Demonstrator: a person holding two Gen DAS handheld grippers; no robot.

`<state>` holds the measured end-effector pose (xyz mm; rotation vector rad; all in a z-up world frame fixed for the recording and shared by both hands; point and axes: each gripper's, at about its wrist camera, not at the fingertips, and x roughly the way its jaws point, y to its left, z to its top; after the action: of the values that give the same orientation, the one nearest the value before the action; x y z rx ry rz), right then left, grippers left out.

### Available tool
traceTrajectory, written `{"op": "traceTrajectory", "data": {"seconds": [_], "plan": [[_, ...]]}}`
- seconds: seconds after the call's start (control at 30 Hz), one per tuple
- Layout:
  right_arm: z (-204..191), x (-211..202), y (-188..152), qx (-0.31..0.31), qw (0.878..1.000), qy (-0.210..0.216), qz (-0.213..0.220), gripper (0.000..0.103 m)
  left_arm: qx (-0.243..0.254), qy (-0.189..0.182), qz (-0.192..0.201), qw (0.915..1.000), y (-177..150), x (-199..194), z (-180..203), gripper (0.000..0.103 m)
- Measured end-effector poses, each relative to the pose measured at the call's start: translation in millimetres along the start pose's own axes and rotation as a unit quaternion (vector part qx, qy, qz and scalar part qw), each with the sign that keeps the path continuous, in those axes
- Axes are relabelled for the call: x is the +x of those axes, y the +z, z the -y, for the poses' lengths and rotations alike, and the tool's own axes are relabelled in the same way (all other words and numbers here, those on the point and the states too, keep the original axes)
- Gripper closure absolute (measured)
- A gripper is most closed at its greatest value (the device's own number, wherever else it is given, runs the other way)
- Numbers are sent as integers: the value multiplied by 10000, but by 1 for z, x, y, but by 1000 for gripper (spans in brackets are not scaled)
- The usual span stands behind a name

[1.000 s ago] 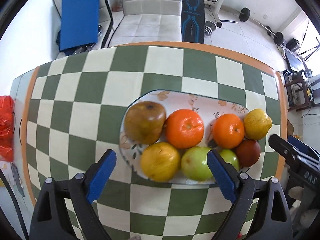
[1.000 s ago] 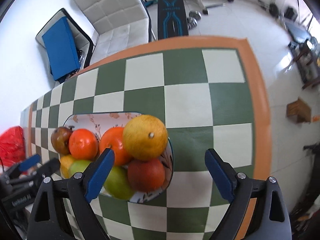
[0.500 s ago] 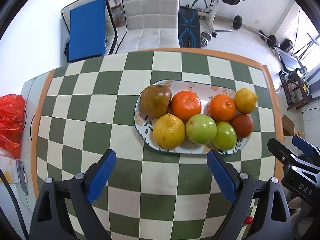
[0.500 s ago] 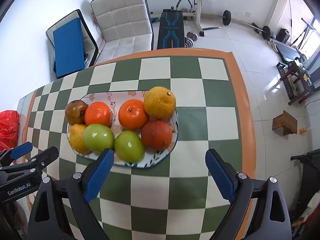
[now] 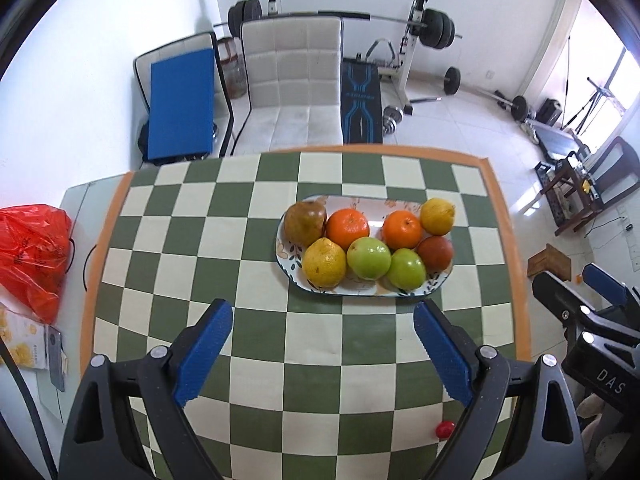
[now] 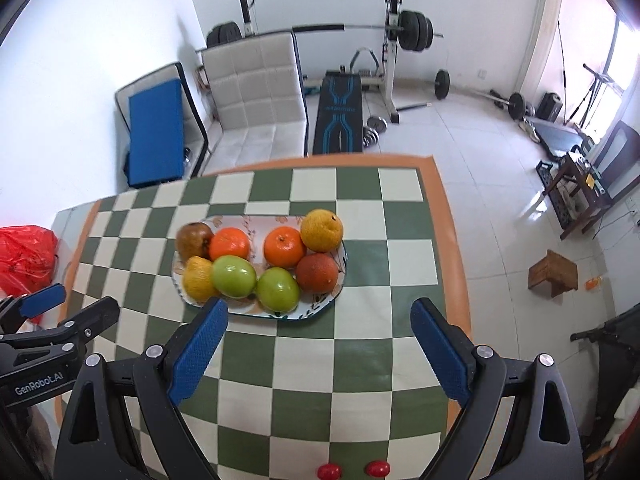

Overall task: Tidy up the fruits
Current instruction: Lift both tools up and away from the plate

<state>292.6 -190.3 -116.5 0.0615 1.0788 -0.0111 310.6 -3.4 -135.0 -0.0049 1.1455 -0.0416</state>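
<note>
Fruits [image 5: 362, 248] sat grouped on the plate [image 5: 434, 286]; both grippers [image 5: 322, 354] [image 6: 318, 350] hung near it, spread and empty; task apparently complete.

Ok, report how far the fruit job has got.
Looks mostly done: eight fruits sit on the plate, including both green apples and both oranges. Nothing in hand: left gripper and right gripper hang open above the table. Possibly left: two small red fruits near the table's edge.
</note>
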Motion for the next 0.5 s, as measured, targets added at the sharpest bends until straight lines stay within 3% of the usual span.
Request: {"op": "traceTrajectory", "data": {"seconds": [0.5], "plan": [[-6,-109,-21,77,9978,243,612,8,154,-116,618,9979,-16,-81,9,10]]}}
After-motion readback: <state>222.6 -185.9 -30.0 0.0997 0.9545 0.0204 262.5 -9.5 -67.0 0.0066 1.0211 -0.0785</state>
